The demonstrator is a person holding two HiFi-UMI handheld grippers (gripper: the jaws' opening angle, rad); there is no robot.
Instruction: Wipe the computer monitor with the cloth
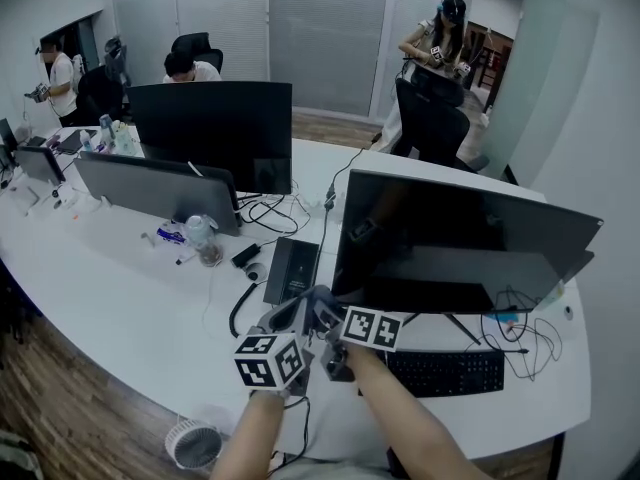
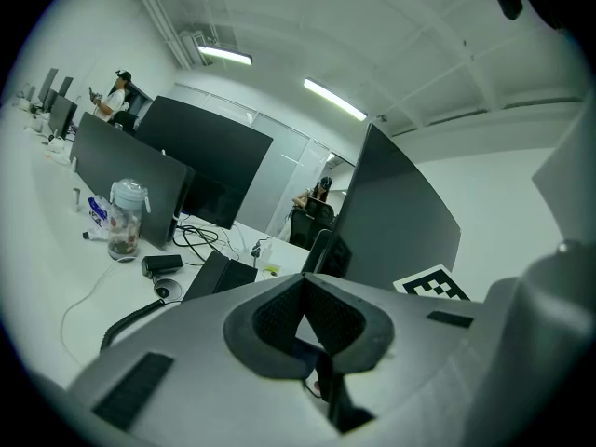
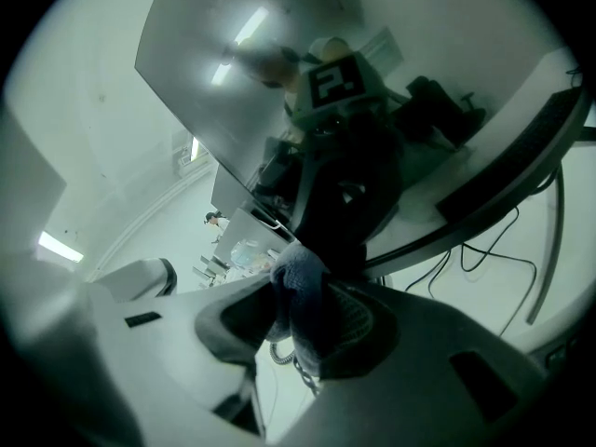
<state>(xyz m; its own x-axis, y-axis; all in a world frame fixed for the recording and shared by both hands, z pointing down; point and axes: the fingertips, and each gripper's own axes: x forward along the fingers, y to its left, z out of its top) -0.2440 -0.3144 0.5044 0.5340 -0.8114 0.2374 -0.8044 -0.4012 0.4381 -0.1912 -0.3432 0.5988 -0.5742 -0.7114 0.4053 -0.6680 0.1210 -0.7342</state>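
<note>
The dark computer monitor (image 1: 460, 238) stands at the right of the white desk (image 1: 110, 298). My right gripper (image 1: 325, 313) is shut on a grey-blue cloth (image 1: 322, 301) just off the screen's lower left corner. In the right gripper view the cloth (image 3: 296, 296) bulges between the jaws of the right gripper (image 3: 298, 319), and the monitor's glossy screen (image 3: 242, 73) close ahead reflects the gripper. My left gripper (image 1: 285, 318) hangs beside it on the left. In the left gripper view the left gripper (image 2: 302, 291) is shut with nothing in it, and the monitor (image 2: 400, 212) stands to its right.
A black keyboard (image 1: 447, 371) and loose cables (image 1: 520, 328) lie under the monitor. A flat black box (image 1: 290, 268), a bottle (image 1: 205, 240) and two more screens (image 1: 215, 128) stand to the left. A small fan (image 1: 192, 443) sits at the desk's front edge. People are in the background.
</note>
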